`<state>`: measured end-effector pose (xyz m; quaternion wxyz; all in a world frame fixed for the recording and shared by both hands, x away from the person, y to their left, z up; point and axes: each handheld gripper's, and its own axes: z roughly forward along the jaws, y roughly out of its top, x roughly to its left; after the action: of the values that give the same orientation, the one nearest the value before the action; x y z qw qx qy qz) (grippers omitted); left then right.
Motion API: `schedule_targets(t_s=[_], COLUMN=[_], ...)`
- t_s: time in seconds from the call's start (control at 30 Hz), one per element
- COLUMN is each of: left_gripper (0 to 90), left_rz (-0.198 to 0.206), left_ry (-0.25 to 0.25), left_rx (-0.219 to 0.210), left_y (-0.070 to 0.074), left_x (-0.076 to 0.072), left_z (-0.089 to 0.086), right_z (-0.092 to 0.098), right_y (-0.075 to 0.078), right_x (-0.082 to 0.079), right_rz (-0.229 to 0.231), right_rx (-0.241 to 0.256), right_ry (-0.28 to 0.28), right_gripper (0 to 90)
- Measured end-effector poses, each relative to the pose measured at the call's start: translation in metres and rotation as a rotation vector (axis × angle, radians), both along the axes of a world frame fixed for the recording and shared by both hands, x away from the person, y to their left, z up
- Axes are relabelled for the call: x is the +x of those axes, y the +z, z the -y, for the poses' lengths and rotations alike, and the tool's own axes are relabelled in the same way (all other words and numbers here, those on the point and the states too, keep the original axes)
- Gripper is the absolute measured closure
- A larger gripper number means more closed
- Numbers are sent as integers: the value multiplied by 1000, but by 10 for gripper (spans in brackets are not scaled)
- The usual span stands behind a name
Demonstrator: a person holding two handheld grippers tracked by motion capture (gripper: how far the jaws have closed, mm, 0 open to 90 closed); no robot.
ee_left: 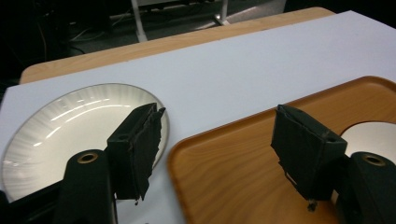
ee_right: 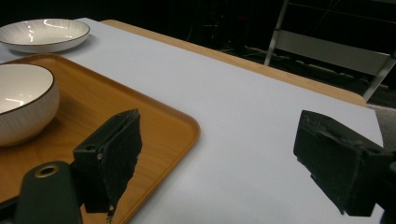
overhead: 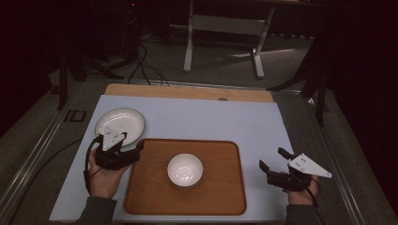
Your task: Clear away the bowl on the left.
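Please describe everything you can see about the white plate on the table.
The plate is round, white and shallow, with fine ribbed lines on its inner wall and a thin dark rim; it looks like glazed ceramic and shines under the light. It is empty and lies flat on the white table sheet, just beyond the far left corner of the wooden tray, apart from it. The left gripper hovers at its near edge, jaws open; whether it touches the plate I cannot tell.
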<state>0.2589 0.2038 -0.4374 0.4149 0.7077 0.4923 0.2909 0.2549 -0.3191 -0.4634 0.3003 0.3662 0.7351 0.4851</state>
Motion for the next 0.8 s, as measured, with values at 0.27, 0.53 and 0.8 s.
schedule_targets(t_s=[0.27, 0.53, 0.8], left_gripper=[320, 324, 325], left_rz=[14, 17, 2], left_ry=[62, 112, 150], left_rx=[16, -2, -35], left_y=[-8, -19, -25], left_x=[-5, -11, -16], left_z=[-26, -43, -55], right_z=[0, -3, -1], right_y=[-1, -3, -5], right_x=[1, 2, 3], right_rz=[-2, -9, -6], right_rx=[-1, -17, -18], right_ry=[-1, -6, -16], right_gripper=[148, 148, 141])
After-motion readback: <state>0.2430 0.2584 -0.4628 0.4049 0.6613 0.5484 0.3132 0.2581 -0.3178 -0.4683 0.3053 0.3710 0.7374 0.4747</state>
